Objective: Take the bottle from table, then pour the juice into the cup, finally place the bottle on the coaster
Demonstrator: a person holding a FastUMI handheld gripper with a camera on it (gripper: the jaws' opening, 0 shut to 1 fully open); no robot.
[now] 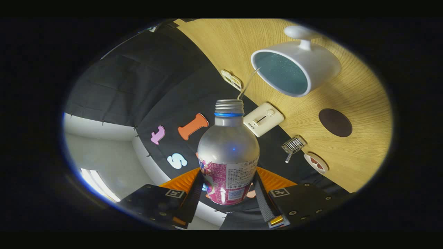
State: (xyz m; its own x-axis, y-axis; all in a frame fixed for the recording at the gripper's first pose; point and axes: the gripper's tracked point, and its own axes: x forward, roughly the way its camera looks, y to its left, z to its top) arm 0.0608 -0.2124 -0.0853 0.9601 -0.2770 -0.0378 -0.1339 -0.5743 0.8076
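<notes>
tool (228,193) gripping bottle (228,152), wooden table (360,103)

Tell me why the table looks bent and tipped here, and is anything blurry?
Gripper view: fisheye lens curves the table edge; the tilted gripper, fingers shut on the bottle, tips the scene. Bottle and cup stay sharp; a soft glare spot shows on the bottle's shoulder.

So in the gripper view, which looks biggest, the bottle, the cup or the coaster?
1. Bottle, held between the jaws of the gripper, though it is nearest the camera, so that is unsure.
2. Cup, close to the bottle in apparent size.
3. Coaster, clearly smallest.
</notes>
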